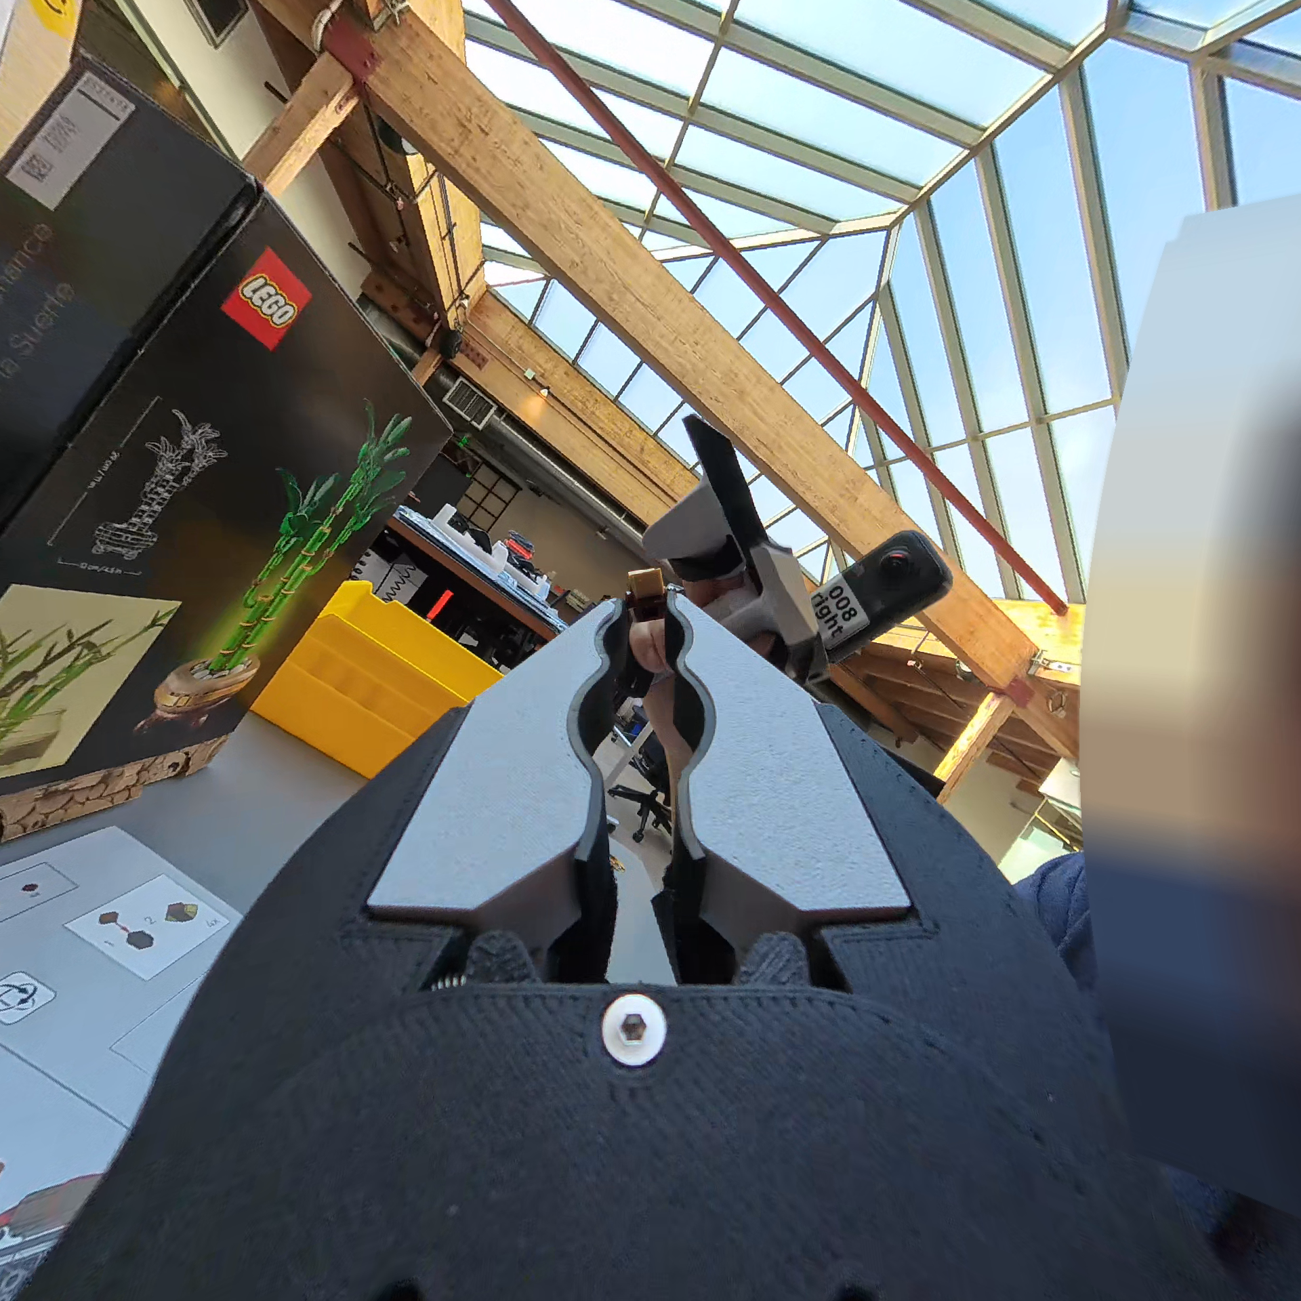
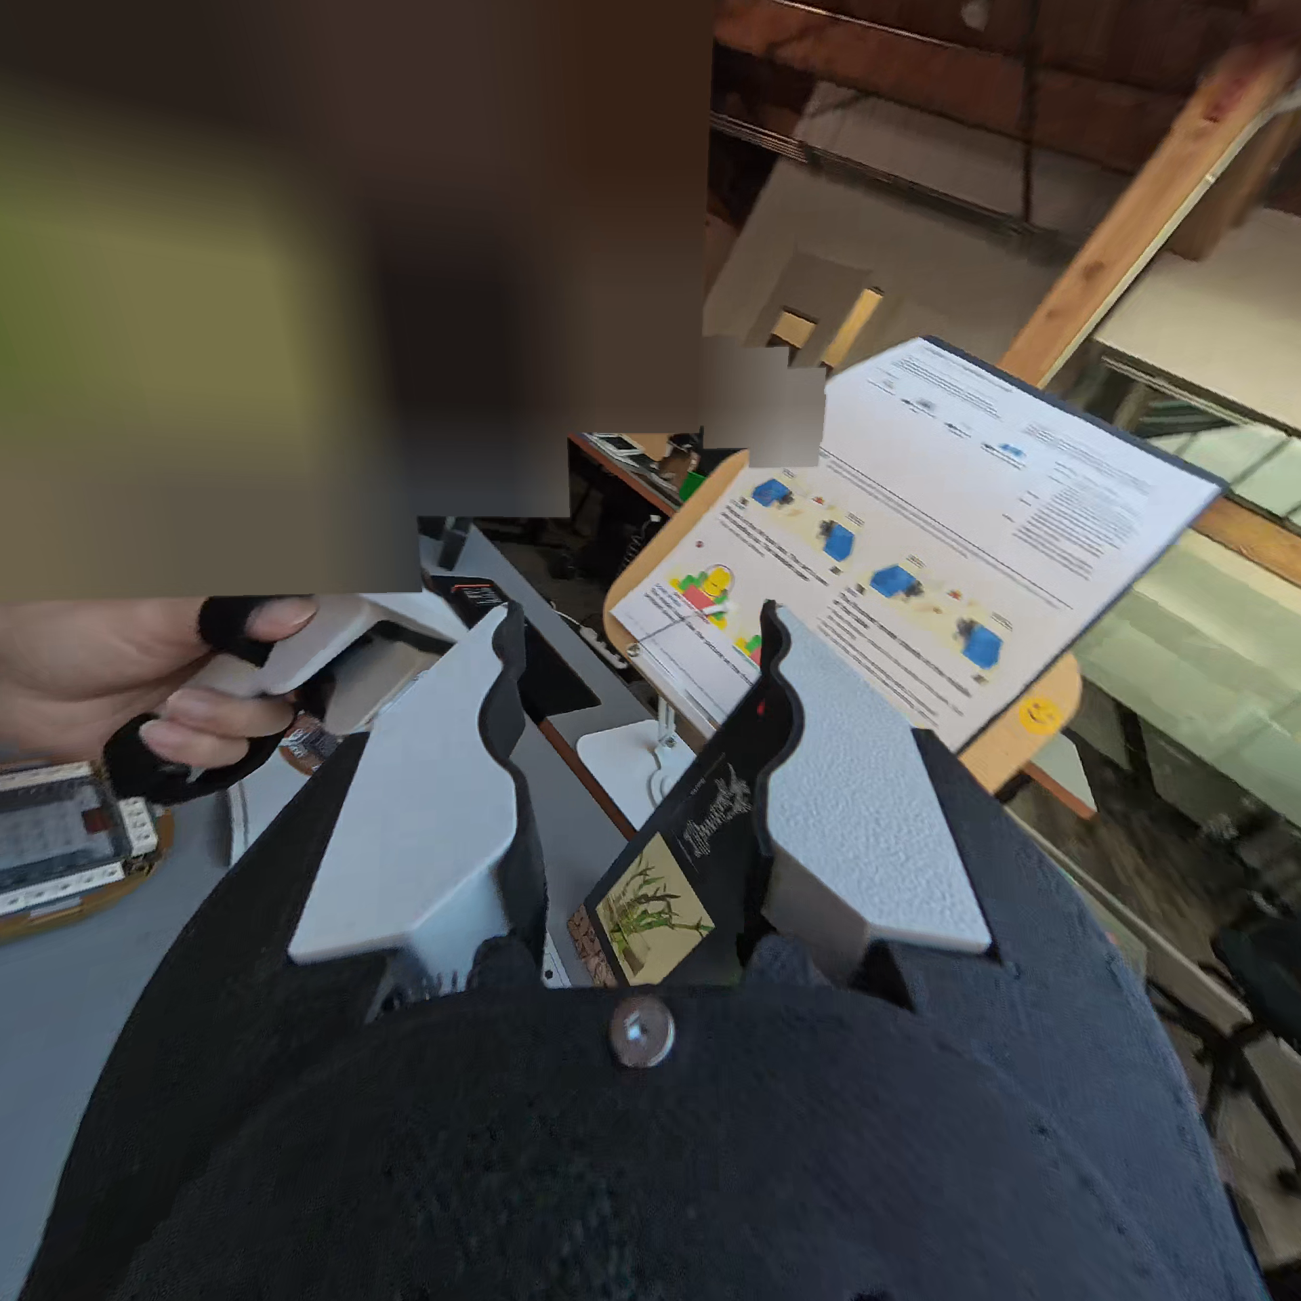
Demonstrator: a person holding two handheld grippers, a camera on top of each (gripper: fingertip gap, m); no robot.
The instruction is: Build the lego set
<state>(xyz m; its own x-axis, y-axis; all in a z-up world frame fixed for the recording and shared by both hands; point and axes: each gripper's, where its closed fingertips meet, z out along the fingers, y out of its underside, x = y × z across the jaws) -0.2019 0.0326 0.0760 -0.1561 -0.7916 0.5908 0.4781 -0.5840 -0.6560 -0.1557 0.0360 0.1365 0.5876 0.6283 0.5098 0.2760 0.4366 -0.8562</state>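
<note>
Yellow plastic bin beside black set box

The premises are presenting as a shared workshop or lab space inside a converted industrial building. Heavy timber beams are spanning overhead beneath a large glazed skylight, with a red steel rod running diagonally across it. A ventilation grille is sitting on the far wall. Workbenches in the background are carrying equipment, and a wheeled office chair is standing on the floor beyond. Nearer, a grey table is holding a yellow parts bin, a boxed building-brick set and an instruction booklet. A printed sheet is resting on a wooden stand.
</note>
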